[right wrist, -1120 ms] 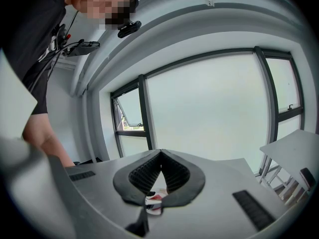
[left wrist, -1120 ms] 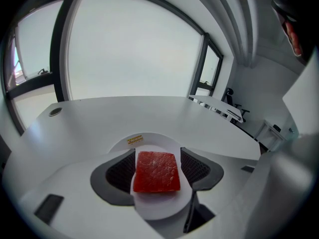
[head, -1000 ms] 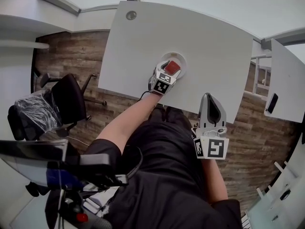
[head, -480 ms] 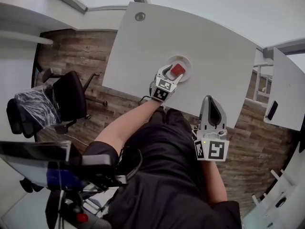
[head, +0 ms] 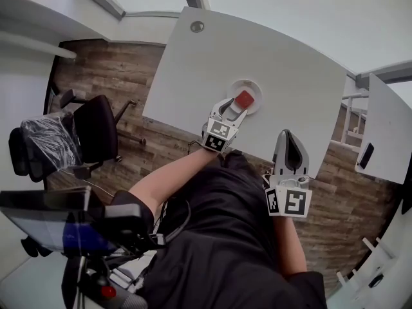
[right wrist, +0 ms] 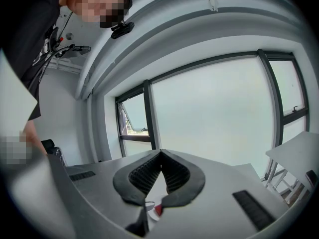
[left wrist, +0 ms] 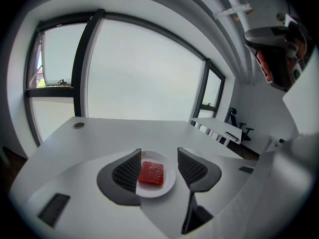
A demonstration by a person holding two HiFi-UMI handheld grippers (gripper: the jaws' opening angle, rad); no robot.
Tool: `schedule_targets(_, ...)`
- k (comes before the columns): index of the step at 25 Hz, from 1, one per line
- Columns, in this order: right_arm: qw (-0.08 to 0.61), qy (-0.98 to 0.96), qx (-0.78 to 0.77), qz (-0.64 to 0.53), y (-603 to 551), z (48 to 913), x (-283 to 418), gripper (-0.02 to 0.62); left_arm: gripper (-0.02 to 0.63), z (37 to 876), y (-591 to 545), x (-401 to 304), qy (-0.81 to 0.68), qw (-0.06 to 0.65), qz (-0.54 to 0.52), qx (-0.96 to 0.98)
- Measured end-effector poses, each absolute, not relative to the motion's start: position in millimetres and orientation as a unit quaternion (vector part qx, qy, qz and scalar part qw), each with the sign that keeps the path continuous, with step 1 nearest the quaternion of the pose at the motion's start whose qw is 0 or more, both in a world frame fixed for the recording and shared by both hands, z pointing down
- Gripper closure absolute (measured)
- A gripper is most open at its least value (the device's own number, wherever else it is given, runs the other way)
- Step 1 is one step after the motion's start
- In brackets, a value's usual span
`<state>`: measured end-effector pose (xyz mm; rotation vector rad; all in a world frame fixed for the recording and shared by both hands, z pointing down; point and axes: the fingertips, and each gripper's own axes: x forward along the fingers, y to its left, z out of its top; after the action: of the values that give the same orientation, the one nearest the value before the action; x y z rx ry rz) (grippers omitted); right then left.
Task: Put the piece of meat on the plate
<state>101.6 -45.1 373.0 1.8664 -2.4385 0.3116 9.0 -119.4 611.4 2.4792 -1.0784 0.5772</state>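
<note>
Meat (left wrist: 151,173) is lying flat in the middle of the plate (left wrist: 168,186), so the task is being judged complete. Near the plate, the left gripper (left wrist: 159,151) is released, its jaws closing on nothing; the right gripper (right wrist: 160,153) is being held clenched, empty.

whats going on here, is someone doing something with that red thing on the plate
A person holds a gripper in each hand at a white table. The piece of meat already lies flat on the plate. The left gripper hovers just short of the plate, pointed at it; its jaws stand apart and are closing a little, with nothing gripped between them. The right gripper hangs off to the side near the table's edge, jaws together, holding nothing.
</note>
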Motion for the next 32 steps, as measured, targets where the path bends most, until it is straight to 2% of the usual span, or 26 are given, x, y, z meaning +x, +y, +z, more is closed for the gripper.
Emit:
schedule_targets(3,0.026,-0.791,0.603,0.097,-48,372,102,0.589,0.374,599,-114,6,-0.391,0.197,0.19,0.879)
schedule_targets(8,0.019,-0.791,0.604,0.098,-52,372,103,0.589,0.45,571,-110,1,-0.401,0.198,0.139,0.884)
schedule_targets(15,0.025,-0.79,0.606,0.089,-56,377,108,0.589,0.534,523,-108,0,-0.401,0.141,0.118,0.897)
schedule_targets(18,0.027,-0.792,0.605,0.084,-50,370,102,0.589,0.584,498,-105,-6,-0.409,0.155,0.093,0.894)
schedule_targets(22,0.024,-0.792,0.604,0.082,-52,372,103,0.589,0.586,481,-108,-9,-0.419,0.186,0.065,0.886)
schedule_targets(32,-0.008,-0.789,0.611,0.067,-56,339,106,0.589,0.6,419,-96,-4,-0.408,0.151,0.028,0.9)
